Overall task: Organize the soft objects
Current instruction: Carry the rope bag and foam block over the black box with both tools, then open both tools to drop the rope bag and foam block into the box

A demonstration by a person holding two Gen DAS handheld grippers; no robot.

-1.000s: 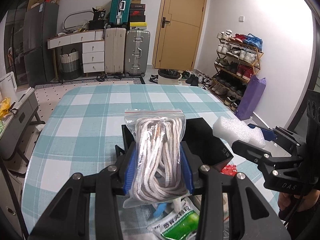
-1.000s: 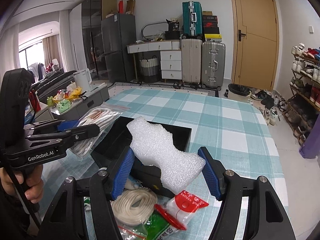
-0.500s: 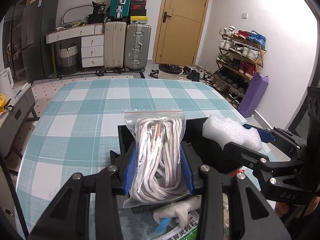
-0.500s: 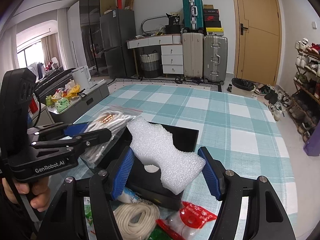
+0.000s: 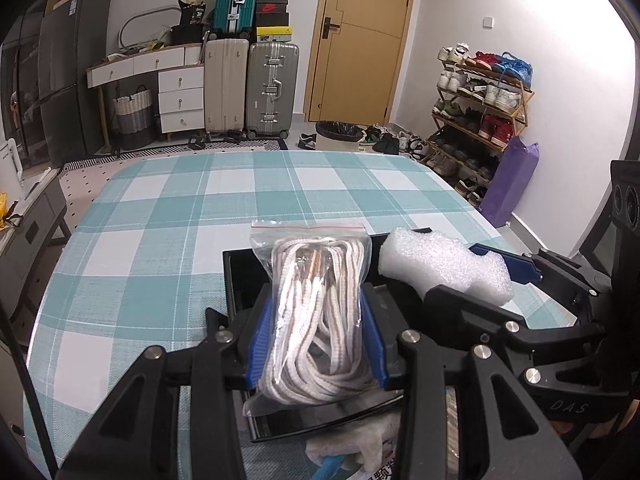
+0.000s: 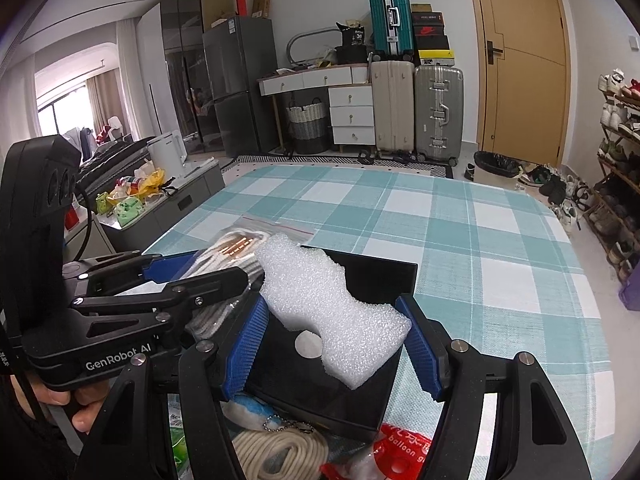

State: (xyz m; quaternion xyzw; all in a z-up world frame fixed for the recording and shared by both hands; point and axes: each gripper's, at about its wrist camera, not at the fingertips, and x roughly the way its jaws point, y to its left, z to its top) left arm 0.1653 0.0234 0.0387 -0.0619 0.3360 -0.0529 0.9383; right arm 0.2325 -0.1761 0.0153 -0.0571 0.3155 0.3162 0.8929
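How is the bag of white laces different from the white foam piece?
The bag of laces is clear plastic around coiled cords; the foam piece is one bare, bumpy block. The left gripper squeezes the bag narrowly; the right gripper holds the foam wider. Both are white, soft, and held over the black box.

Grippers: you hold two, the left gripper (image 5: 318, 344) and the right gripper (image 6: 334, 346).
Black boxes: you have one black box (image 6: 384, 276) on the table.
Bagged laces: one zip bag of laces (image 5: 320, 308).
Foam pieces: one white foam piece (image 6: 332, 312).
Loose rope coils: one rope coil (image 6: 276, 454) by the box.
Red balloon packets: one red packet (image 6: 396, 450).
Suitcases: you can count three suitcases (image 5: 272, 88) by the far wall.
Doors: one door (image 5: 364, 36).
Shoe racks: one shoe rack (image 5: 480, 112).
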